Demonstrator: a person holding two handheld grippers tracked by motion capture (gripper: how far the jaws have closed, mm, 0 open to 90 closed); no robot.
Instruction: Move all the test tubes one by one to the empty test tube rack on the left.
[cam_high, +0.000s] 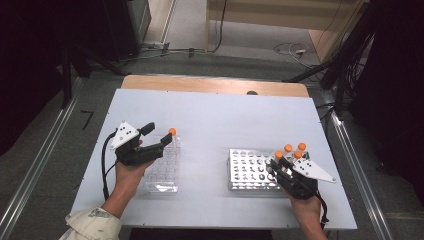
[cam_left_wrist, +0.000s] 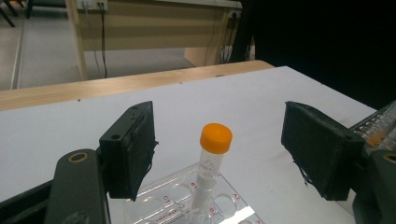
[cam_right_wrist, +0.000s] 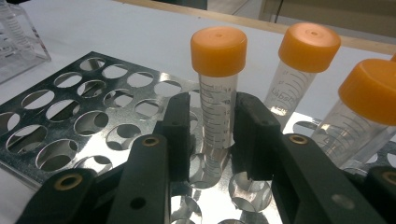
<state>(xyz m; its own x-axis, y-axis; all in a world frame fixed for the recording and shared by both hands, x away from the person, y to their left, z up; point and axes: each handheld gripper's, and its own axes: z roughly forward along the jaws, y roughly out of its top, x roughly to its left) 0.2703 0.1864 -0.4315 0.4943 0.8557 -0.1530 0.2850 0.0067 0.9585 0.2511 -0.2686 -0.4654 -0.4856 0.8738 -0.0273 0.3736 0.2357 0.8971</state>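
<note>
A clear plastic rack lies at the left of the white table and holds one orange-capped tube upright at its far corner. My left gripper hovers there, open. In the left gripper view the tube stands between the wide-apart jaws of my left gripper, touching neither. At the right, a metal rack holds several orange-capped tubes at its far right end. My right gripper is shut on one tube, low on its clear body, and the tube's foot is still in a rack hole.
Two more capped tubes stand close behind and right of the gripped one. Most holes of the metal rack are empty. The clear rack has empty holes near the gripper. Bare white tabletop spreads between and behind the racks.
</note>
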